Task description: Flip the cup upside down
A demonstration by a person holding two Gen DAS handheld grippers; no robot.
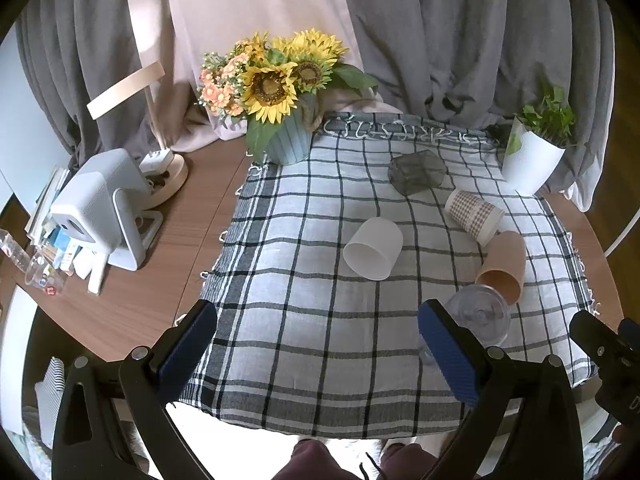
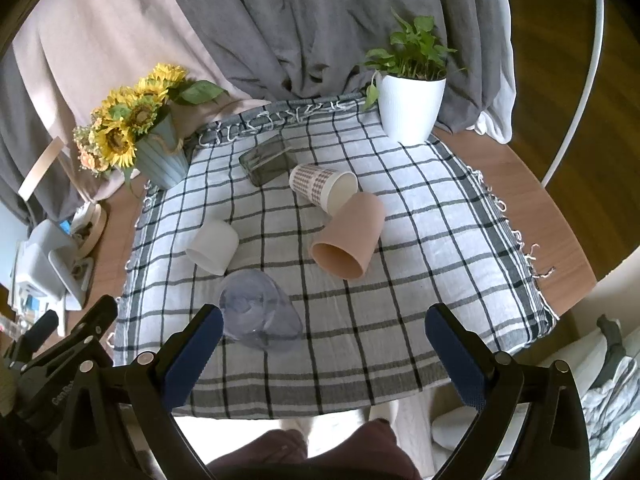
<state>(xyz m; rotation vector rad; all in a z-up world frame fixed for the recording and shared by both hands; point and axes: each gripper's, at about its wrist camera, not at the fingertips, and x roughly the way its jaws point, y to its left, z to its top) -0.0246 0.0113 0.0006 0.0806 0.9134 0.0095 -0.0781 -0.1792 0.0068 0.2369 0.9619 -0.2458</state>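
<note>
Several cups lie on their sides on a checked cloth (image 1: 304, 320) (image 2: 420, 280): a white cup (image 1: 374, 248) (image 2: 213, 246), a pink cup (image 1: 503, 267) (image 2: 349, 236), a patterned paper cup (image 1: 474, 216) (image 2: 322, 185), a dark smoky glass (image 1: 416, 172) (image 2: 266, 162) and a clear plastic cup (image 1: 478, 314) (image 2: 258, 312). My left gripper (image 1: 318, 354) is open and empty above the cloth's near edge, the clear cup just beyond its right finger. My right gripper (image 2: 324, 358) is open and empty, the clear cup beside its left finger.
A blue pot of sunflowers (image 1: 276, 96) (image 2: 136, 132) stands at the cloth's far left corner, a white potted plant (image 1: 536, 148) (image 2: 412, 96) at the far right. A white device (image 1: 102, 208) and a lamp base (image 1: 168, 172) sit left on the wooden table. Grey curtains hang behind.
</note>
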